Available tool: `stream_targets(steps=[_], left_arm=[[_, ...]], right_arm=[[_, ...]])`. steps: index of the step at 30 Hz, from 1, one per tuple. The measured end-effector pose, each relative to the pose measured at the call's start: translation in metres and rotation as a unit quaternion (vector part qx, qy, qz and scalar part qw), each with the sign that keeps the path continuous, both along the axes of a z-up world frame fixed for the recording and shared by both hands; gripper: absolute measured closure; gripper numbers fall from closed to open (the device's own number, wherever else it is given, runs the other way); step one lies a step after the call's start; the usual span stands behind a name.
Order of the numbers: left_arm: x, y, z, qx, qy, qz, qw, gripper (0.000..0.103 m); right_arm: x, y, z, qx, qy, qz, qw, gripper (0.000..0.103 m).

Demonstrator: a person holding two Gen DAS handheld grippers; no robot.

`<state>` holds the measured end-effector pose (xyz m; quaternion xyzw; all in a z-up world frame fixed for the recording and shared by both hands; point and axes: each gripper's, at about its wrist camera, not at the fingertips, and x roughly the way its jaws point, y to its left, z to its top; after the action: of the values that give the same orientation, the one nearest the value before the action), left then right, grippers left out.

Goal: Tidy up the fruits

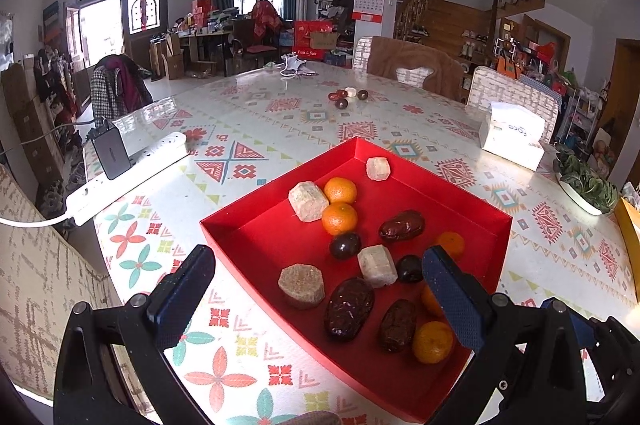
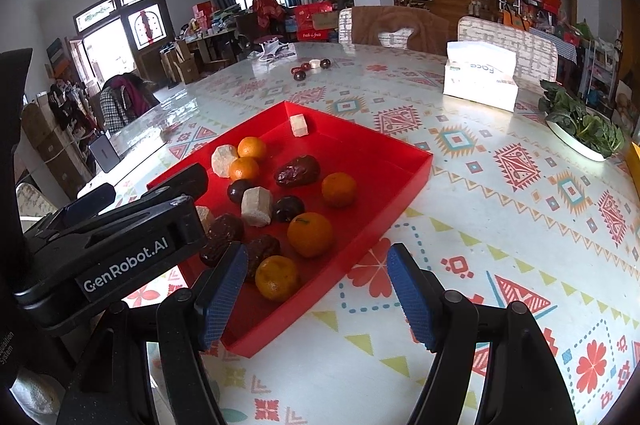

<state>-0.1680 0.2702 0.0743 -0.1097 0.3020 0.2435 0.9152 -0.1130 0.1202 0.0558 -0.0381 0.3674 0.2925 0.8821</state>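
Observation:
A red tray (image 1: 236,225) (image 2: 416,161) on the patterned table holds several oranges (image 1: 339,217) (image 2: 310,233), dark red dates (image 1: 401,225) (image 2: 297,170), round dark fruits (image 1: 345,245) (image 2: 288,208) and pale cake blocks (image 1: 308,201) (image 2: 256,205). My left gripper (image 1: 320,291) is open and empty, its fingers straddling the tray's near corner. My right gripper (image 2: 316,299) is open and empty over the tray's near right edge. The left gripper's body (image 2: 120,249) shows at the left of the right wrist view.
A few dark fruits and a white piece (image 1: 347,97) (image 2: 310,67) lie far across the table. A tissue box (image 1: 514,141) (image 2: 480,81) and a dish of greens (image 1: 586,185) (image 2: 580,129) stand at the right. A power strip with adapter (image 1: 120,173) lies left. Chairs ring the table.

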Motion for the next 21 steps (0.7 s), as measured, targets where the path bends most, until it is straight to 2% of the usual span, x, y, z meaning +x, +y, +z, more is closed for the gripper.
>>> stream_targets(steps=[21], left_arm=[[-0.006,0.022,-0.001,-0.02,-0.011,0.008,0.9997,0.0]], right_arm=[[-0.003,0.024,-0.001,-0.017,0.0,0.015,1.0,0.026]])
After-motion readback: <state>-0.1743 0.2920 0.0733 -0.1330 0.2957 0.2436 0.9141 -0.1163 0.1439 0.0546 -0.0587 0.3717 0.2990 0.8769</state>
